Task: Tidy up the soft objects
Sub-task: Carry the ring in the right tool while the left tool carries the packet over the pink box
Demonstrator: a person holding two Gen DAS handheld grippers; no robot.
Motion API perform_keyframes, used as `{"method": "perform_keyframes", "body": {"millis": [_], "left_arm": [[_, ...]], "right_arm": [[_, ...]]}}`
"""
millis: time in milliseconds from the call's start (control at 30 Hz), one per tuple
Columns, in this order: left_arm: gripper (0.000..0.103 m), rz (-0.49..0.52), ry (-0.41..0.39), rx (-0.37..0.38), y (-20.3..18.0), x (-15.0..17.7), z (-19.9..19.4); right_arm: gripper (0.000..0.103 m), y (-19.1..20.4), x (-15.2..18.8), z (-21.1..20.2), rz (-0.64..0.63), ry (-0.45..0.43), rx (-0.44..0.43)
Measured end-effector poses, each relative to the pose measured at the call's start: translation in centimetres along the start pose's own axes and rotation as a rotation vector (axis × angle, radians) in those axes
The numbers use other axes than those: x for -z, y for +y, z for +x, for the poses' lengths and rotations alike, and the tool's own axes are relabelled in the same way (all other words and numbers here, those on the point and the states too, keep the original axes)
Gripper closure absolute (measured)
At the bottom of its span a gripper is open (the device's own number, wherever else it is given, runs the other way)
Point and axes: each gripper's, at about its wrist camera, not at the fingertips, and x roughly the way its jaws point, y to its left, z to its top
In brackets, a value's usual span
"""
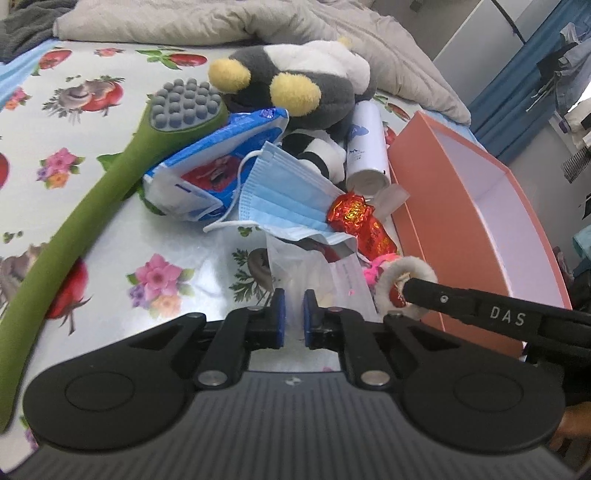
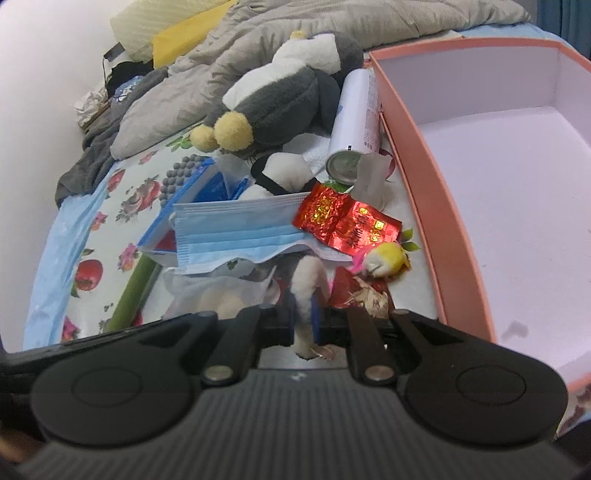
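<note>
- Clutter on the bed: green long-handled brush (image 1: pixel 110 184) with grey nubs lies diagonally at left; blue tissue pack (image 1: pixel 207 162) beside its head; blue face mask (image 1: pixel 280 199) draped over the pile's middle; red foil wrapper (image 2: pixel 343 221) on the mask's right edge; white spray can (image 1: pixel 365 147) on its side against the box wall.
- Grey-and-white plush toy (image 1: pixel 295 81) with yellow feet sits at the far end of the pile, partly over the tissue pack.
- Clear plastic bag (image 1: pixel 314 273) lies under the mask, nearest the left gripper (image 1: pixel 293 306); its film runs between the blue pads, jaws narrow and pinching it.
- Right gripper (image 2: pixel 303 314): jaws nearly closed on a white fuzzy ring (image 1: pixel 404 284), soft, cream, scrunchie-like. The ring hangs at the pile's near right corner, just beside the box, with a small yellow-and-pink soft piece (image 2: pixel 388 258) next to it.
- Pink box (image 2: pixel 436 229), white inside, stands open to the right.
- Surface: glossy sheet (image 1: pixel 92 110) with fruit-and-flower print; grey quilt (image 1: pixel 184 22) bunched behind; blue curtain (image 1: pixel 517 74) far right.
</note>
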Motion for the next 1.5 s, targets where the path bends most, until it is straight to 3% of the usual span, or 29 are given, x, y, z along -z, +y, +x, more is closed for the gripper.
{"method": "perform_keyframes", "body": {"millis": [467,667,1067,1500], "left_arm": [[0.094,0.014,-0.054,-0.035,-1.1,4.9,-6.3],[0.094,0.028,-0.083,-0.035,-2.2,5.1,-8.7],[0.094,0.083,-0.151,0.000,-5.5,1.5,-11.5],[0.094,0.235,-0.226,0.059,-11.7,-4.9,-12.1]], "right_arm": [[0.092,0.9,3.7,-5.2,-0.041,-0.022,-0.028],[0.092,1.6,3.8,-7.4,-0.061,-0.050,-0.054],[0.092,0.9,0.6,-11.4,-0.060,-0.183,-0.050],[0.092,-0.8,-3.7,-15.6,-0.061,-0.364,-0.006]]}}
